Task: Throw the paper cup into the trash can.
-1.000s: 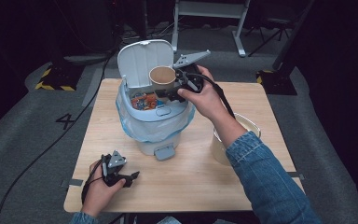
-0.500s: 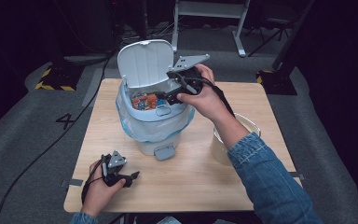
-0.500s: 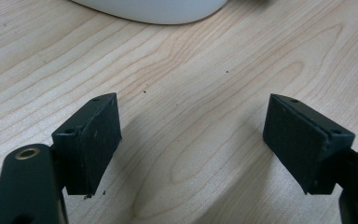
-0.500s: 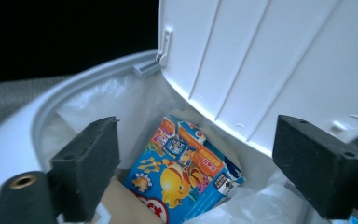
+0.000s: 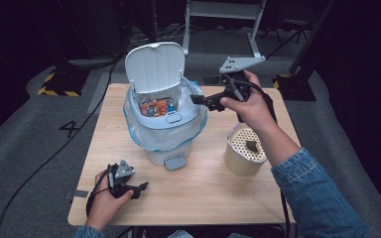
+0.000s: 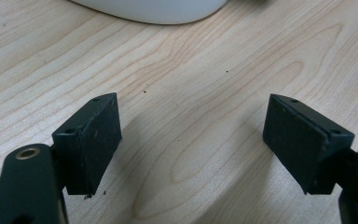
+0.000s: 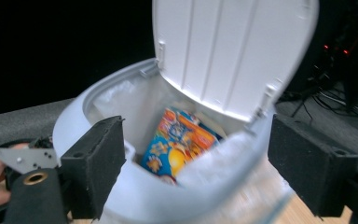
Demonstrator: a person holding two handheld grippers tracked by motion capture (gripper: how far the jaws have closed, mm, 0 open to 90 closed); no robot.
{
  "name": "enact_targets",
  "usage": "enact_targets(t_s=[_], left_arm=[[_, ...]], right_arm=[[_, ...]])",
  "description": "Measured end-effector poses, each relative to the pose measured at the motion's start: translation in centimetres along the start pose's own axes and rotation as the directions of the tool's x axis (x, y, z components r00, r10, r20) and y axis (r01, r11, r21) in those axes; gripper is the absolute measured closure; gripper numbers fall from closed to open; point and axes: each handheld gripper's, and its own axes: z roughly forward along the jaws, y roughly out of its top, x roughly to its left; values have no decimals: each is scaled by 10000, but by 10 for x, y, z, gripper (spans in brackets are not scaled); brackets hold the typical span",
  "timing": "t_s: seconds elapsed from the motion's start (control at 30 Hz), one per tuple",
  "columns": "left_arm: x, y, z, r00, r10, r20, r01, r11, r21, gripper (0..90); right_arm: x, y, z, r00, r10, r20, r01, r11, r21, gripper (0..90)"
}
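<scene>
Your right gripper (image 5: 201, 99), at upper centre of the high view, hovers beside the rim of the pale blue-grey plastic pedal bin (image 5: 163, 129), its jaws wide apart and empty. The bin stands at centre frame on the light wooden table (image 5: 203, 188), white lid (image 5: 155, 67) raised, a colourful printed packet (image 7: 179, 142) lying inside its clear liner. The cream perforated-top cylindrical container (image 5: 244, 148), holding a small dark scrap (image 5: 251, 146), sits lower right, directly beneath your right forearm, probably the nearer reach. Your left gripper (image 5: 141, 187) rests at lower left on the table, jaws likewise parted and empty.
</scene>
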Motion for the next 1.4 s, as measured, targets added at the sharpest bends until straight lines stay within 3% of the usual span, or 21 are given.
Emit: enact_targets(t_s=[0.57,0.7,1.03,1.17,1.4], left_arm=[[3,-1,-1,9999,76,67,-76,10000,-43,208],[6,-2,-2,9994,261,235,-260,9997,-44,213],[7,-2,-2,9997,190,180,-189,9998,-58,225],[7,-2,-3,9997,184,144,-183,9998,-59,225],[7,-2,-3,9998,164,137,-163,9998,-59,225]], right_arm=[[-22,-44,-101,9932,756,886,-768,9970,106,251],[-25,-61,-117,9911,868,1007,-899,9956,274,257],[-27,-103,-152,9826,1187,1429,-1241,9918,295,261],[-26,-123,-165,9766,1076,1862,-1184,9918,477,271],[-27,-164,-184,9607,1458,2363,-1677,9830,753,272]])
